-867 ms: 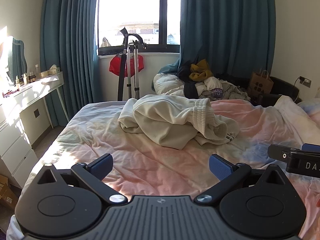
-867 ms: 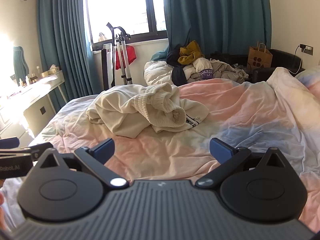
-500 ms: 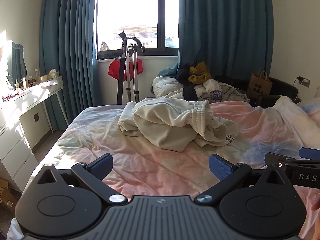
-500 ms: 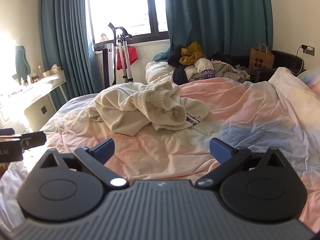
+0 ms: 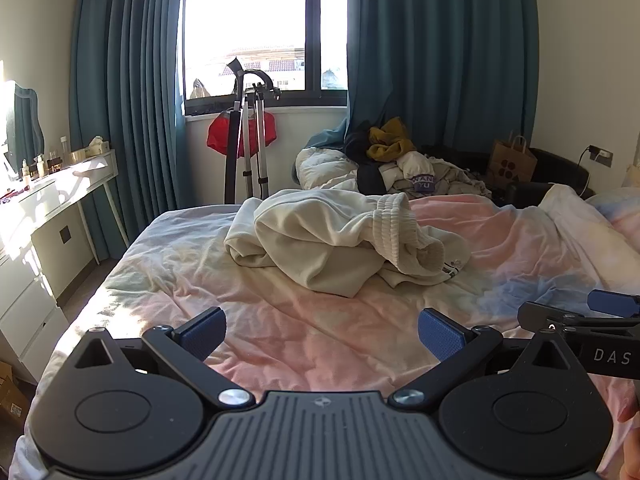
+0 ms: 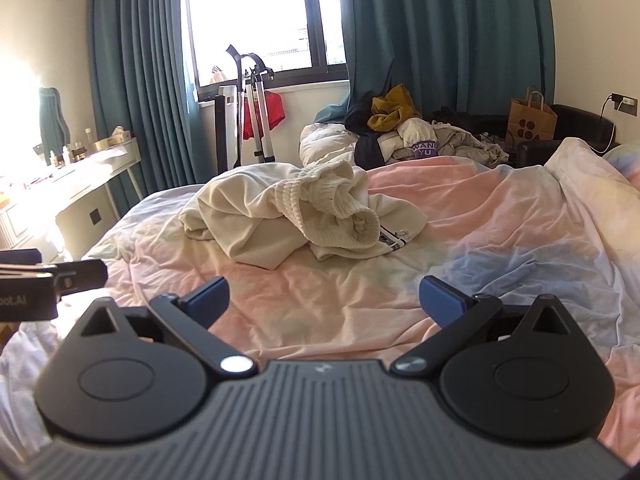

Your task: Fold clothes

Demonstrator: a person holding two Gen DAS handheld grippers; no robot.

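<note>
Your bed [image 5: 280, 320], under a pink and blue sheet, fills both views. The cream garment [image 5: 340, 240] lies crumpled at mid-bed, beyond both grippers and touched by neither. Compared with a moment ago, both views sit slightly nearer the garment and the window appears higher; the garment is unchanged. The left gripper [image 5: 320, 332] and right gripper [image 6: 322, 298] stand fully open and empty. Folding has not begun.
</note>
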